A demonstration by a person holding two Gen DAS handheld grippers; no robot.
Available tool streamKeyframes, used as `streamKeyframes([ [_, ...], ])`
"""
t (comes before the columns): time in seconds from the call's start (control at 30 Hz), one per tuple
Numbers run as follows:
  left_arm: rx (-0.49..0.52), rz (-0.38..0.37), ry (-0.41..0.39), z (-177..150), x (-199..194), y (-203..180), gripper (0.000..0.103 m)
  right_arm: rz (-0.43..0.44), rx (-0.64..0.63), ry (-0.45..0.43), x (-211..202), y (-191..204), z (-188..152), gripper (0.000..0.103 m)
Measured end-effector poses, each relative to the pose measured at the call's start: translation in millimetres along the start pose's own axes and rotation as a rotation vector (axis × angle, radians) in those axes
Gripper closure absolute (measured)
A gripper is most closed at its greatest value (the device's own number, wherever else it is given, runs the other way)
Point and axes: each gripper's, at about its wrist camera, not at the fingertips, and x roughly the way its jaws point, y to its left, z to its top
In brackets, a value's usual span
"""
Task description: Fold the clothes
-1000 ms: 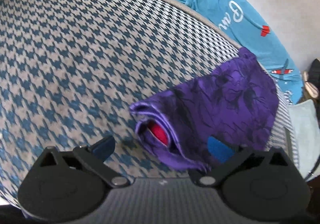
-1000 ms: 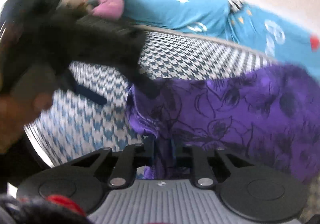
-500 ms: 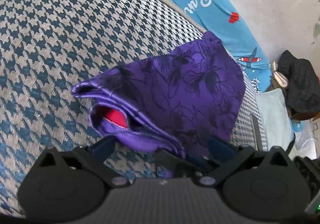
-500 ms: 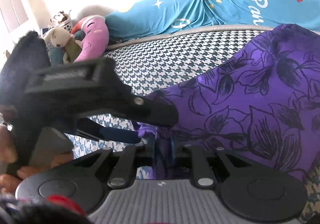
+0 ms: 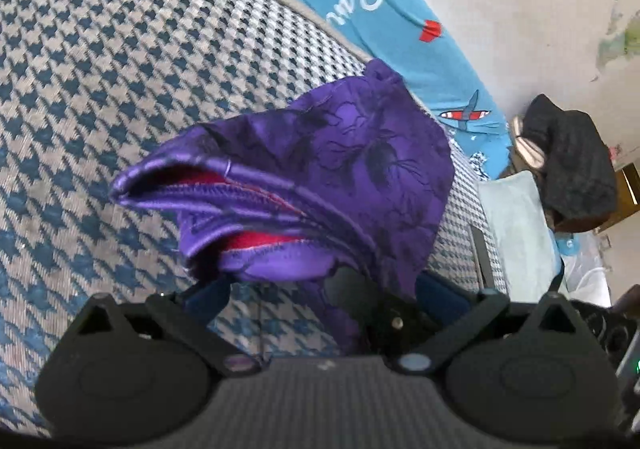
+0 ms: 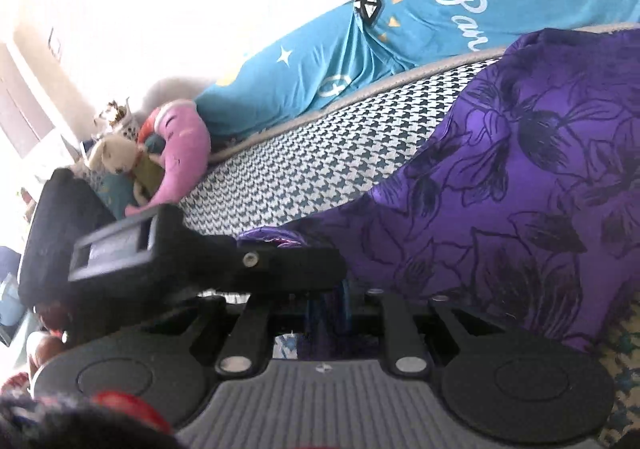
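Hanging limp above the checked bed (image 5: pixel 120 49), the thin purple garment (image 5: pixel 360 169) is being pinched by the right claw (image 6: pixel 328 309); the spread left claw (image 5: pixel 320 297) is nearing its hem, the firmest hold.

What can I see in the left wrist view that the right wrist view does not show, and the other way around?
Only the left wrist view shows the red lining inside the garment's folded edge, and a dark bundle beside the bed at far right.

Only the right wrist view shows the pink plush toy and the cream soft toy at the bed's far end, and the right gripper shut on the fabric.

Both show the purple floral garment, the houndstooth bed cover, the blue printed sheet, and the left gripper, open around the fabric.
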Motion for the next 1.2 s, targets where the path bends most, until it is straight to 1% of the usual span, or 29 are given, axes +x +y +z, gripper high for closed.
streamKeyframes([
  [0.13,-0.039,-0.026,0.014,1,1,2,0.000,-0.004,0.000,-0.007,1,1,1,0.087],
  [0.23,-0.049,-0.039,0.019,2,-3,2,0.000,-0.011,-0.011,-0.013,0,3,-1,0.087],
  [0.3,-0.045,-0.038,0.007,3,-5,1,0.000,-0.018,-0.031,-0.016,0,4,-1,0.087],
  [0.37,-0.038,-0.023,0.001,2,-5,-1,0.000,-0.016,-0.043,-0.013,0,6,-2,0.087],
  [0.47,-0.066,-0.019,0.011,-2,-2,6,0.000,-0.013,-0.067,-0.005,2,11,-6,0.087],
  [0.53,-0.079,-0.007,-0.001,-4,4,7,0.000,-0.015,-0.089,0.001,3,14,-9,0.087],
  [0.6,-0.083,0.020,-0.025,-5,8,8,0.002,-0.020,-0.125,0.016,5,19,-12,0.087],
  [0.67,-0.069,0.047,-0.062,-5,7,8,0.015,-0.052,-0.194,0.036,9,25,-17,0.087],
  [0.7,-0.056,0.062,-0.079,-4,7,7,0.028,-0.085,-0.243,0.045,11,29,-21,0.087],
  [0.73,-0.043,0.081,-0.091,-3,7,7,0.037,-0.119,-0.293,0.054,13,33,-25,0.086],
  [0.77,-0.038,0.101,-0.095,-2,7,8,0.041,-0.152,-0.351,0.067,16,37,-30,0.086],
  [0.8,-0.039,0.115,-0.096,-3,8,10,0.049,-0.177,-0.414,0.086,19,42,-35,0.080],
  [0.83,-0.042,0.128,-0.095,-2,10,11,0.052,-0.190,-0.461,0.102,21,46,-39,0.072],
  [0.87,-0.040,0.137,-0.095,-3,11,13,0.052,-0.194,-0.490,0.110,21,48,-43,0.069],
  [0.93,-0.029,0.142,-0.096,-3,11,14,0.053,-0.181,-0.522,0.127,21,52,-48,0.052],
  [1.0,-0.018,0.147,-0.096,-4,11,13,0.053,-0.180,-0.556,0.138,22,54,-55,0.045],
  [1.07,-0.017,0.150,-0.097,-4,11,14,0.053,-0.196,-0.595,0.140,23,56,-61,0.043],
  [1.2,-0.020,0.154,-0.095,-2,16,12,0.053,-0.217,-0.625,0.142,26,59,-68,0.043],
])
